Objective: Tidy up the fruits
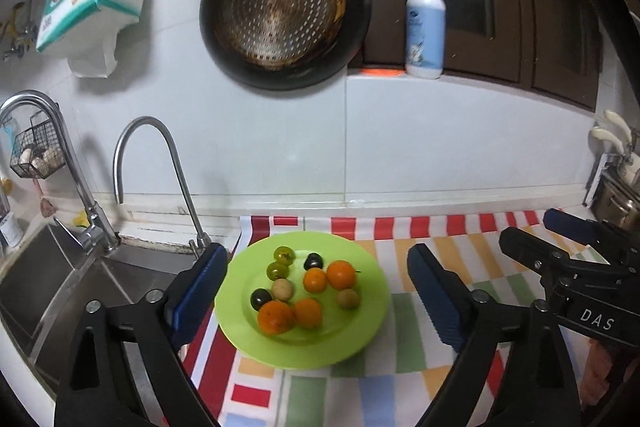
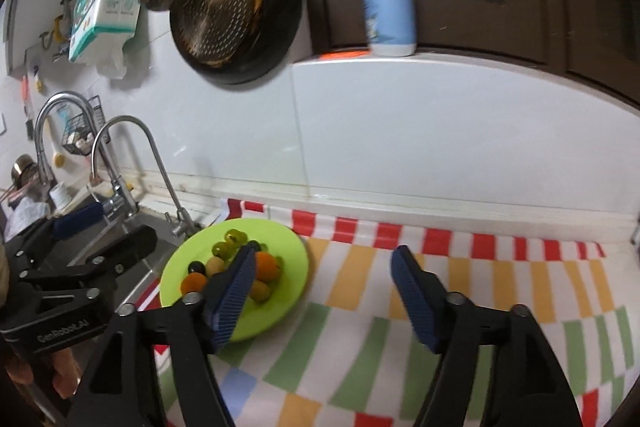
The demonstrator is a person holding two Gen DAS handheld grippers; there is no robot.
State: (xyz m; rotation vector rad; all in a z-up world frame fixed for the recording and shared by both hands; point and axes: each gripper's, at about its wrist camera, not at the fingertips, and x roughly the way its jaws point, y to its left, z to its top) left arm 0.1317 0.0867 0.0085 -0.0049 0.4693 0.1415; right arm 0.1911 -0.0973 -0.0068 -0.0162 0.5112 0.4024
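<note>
The striped mat (image 1: 400, 347) covers the counter right of the steel sink (image 1: 60, 287); apart from the plate, no loose fruit shows on it. On its left end, just beside the sink edge, sits the green plate (image 1: 360, 291), w/ all the fruit in view gathered in its middle: four oranges (image 1: 341, 274), two green fruits (image 1: 284, 254), two dark ones (image 1: 261, 298), two small tan ones (image 1: 283, 289). Judging by that, the sorting looks done or nearly so, tho counter past the frame edges is unseen. Left gripper (image 1: 316, 291) hangs over the plate, jaws spread wide, nothing btwn them. Right gripper (image 2: 324, 291) is likewise released and empty, over the mat right of the plate; its left finger hides some fruit in that view.
</note>
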